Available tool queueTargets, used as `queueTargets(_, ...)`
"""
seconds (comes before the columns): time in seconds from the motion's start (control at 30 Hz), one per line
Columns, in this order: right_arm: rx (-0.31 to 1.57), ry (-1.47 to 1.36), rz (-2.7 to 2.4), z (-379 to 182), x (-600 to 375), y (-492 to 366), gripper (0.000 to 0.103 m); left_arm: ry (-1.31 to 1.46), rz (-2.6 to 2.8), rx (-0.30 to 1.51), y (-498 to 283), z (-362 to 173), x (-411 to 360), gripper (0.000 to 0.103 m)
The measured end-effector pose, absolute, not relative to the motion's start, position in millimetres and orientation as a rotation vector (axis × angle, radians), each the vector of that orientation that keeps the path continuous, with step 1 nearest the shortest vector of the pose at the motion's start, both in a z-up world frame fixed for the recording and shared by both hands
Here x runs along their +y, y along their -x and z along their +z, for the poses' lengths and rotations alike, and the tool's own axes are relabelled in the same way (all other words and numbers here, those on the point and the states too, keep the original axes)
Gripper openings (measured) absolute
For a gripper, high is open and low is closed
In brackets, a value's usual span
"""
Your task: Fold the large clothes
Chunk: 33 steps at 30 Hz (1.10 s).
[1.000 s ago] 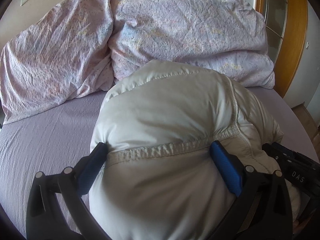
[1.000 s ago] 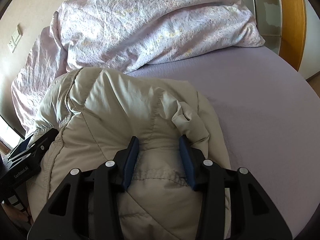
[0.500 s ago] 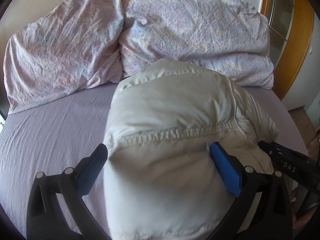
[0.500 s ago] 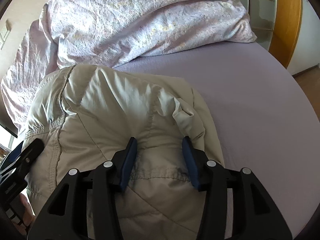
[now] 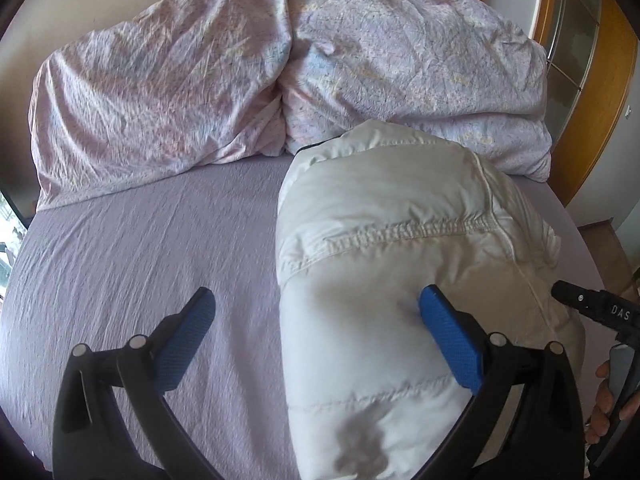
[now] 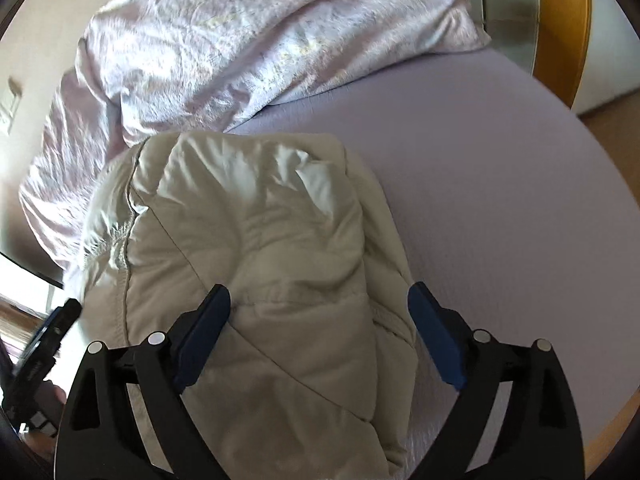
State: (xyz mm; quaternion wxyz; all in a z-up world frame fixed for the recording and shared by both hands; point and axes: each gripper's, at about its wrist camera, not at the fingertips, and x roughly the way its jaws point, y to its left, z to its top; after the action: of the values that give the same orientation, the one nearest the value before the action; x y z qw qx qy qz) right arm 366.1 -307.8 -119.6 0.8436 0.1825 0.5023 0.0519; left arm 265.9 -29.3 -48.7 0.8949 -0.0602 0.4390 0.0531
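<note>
**A:** Where is the jacket (image 5: 400, 264) lying?

**B:** The pale padded jacket is sitting bundled on the bed (image 5: 140, 264), on the lilac sheet, with its far end reaching the crumpled floral duvet (image 5: 200, 92) that is heaped along the head of the bed. In the left wrist view it is filling the right half of the picture; in the right wrist view the jacket (image 6: 260, 240) is lying centre-left, with bare sheet to its right.

**A:** What is the left claw (image 5: 316, 332) doing?

**B:** It is standing wide. Its right blue pad (image 5: 448, 344) is pressing a dimple into the side of the jacket, while the left pad is hanging over bare sheet, clear of the fabric. Nothing is being gripped.

**A:** And the right claw (image 6: 320, 332)?

**B:** Its jaws are opening. The jacket's near end is lying between them, and the pads are sitting at the bundle's two sides rather than pinching it; whether the left pad (image 6: 204, 332) is touching the fabric cannot be told. That view is slightly blurred.

**A:** Is anything else showing?

**B:** The right claw's black body is poking in at the right edge of the left wrist view, with a hand (image 5: 608, 404) behind it. A wooden door frame (image 5: 600, 80) is standing beyond the bed.
</note>
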Motion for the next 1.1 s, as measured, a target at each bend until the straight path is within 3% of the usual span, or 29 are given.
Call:
queueTargets(0.27,1.142,-0.492,0.217,-128.3,-320.0,-374.8,0.102,0.148,0.107,0.937,-257.8,-44.7,-16.4,0.101)
queueTargets(0.63,1.307,-0.641,0.312,-159.8,-334.8,-403.1,0.102,0.162,0.065,0.979,-258.1,-48.3,-12.6,0.101)
queueTargets(0.8,1.259,-0.565,0.241,-145.1,-339.4,-405.5,0.102,0.165,0.044,0.992,-260.1,-48.3,-13.1,0.101)
queueTargets(1.1,1.349,-0.817,0.376,-183.0,-338.1,-408.3,0.102,0.154,-0.014,1.02,-270.2,-52.5,-15.7,0.101)
